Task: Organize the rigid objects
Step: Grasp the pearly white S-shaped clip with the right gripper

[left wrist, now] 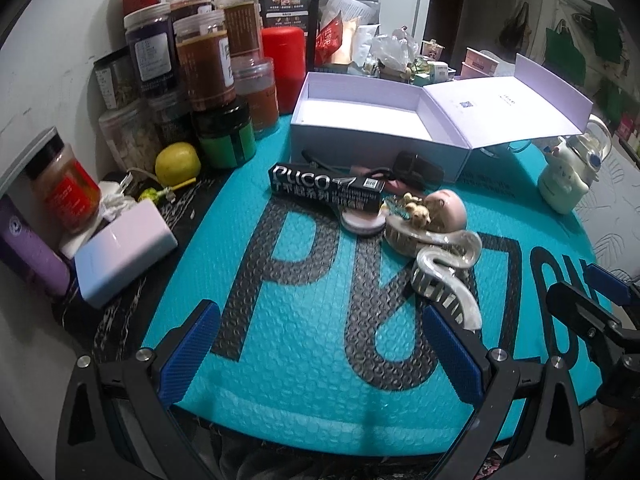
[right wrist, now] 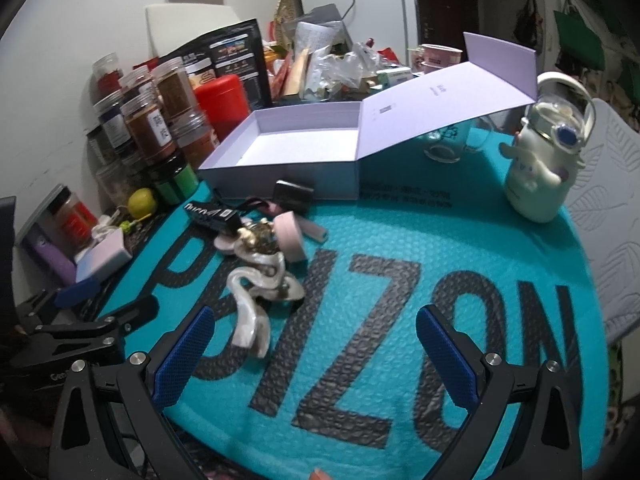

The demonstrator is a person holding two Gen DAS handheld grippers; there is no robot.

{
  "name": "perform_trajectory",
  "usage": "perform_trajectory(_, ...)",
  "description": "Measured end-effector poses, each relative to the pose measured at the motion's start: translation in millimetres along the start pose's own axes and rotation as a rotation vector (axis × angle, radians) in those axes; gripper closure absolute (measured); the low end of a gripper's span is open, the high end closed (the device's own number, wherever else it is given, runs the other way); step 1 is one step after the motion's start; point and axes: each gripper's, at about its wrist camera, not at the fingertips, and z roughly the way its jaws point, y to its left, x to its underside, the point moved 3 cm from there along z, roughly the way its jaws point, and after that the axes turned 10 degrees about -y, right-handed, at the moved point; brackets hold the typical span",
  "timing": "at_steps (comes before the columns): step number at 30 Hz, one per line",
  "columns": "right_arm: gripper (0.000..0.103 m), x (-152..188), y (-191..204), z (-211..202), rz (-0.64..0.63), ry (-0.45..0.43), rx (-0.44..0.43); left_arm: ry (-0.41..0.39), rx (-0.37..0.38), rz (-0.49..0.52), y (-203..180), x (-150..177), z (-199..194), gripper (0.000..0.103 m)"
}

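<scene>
Both tongs, left [left wrist: 320,350] and right [right wrist: 316,354], gape wide, empty, above the teal mat [right wrist: 400,240].

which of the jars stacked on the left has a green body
The short green jar with the black lid, front of the stack beside the lemon; the others hold brown, red or dark contents.

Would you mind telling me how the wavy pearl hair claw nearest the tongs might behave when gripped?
The hair claw looks rigid, so it should keep its shape. Its glossy curved surface may slip between pads. It leans on another clip, so lifting it could disturb that pile.
</scene>
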Motion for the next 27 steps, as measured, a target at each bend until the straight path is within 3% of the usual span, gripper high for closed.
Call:
perform_trajectory(14, 0.004, 12.4, 12.3, 39.8, -0.032, 0.037, -0.121, 0.058, 0.025, -0.044, 11.7, 18.1, 18.4, 0.0)
perform_trajectory(22, 0.006, 10.8, 18.4, 72.7, -0.047, 0.083, -0.154, 0.076, 0.012, -0.087, 25.5, 10.8, 33.9, 0.0)
perform_trajectory(27, 0.014, 8.0, 24.0, 90.7, -0.072, 0.108, -0.164, 0.073, 0.005, -0.108, 32.9, 2.4, 39.8, 0.0)
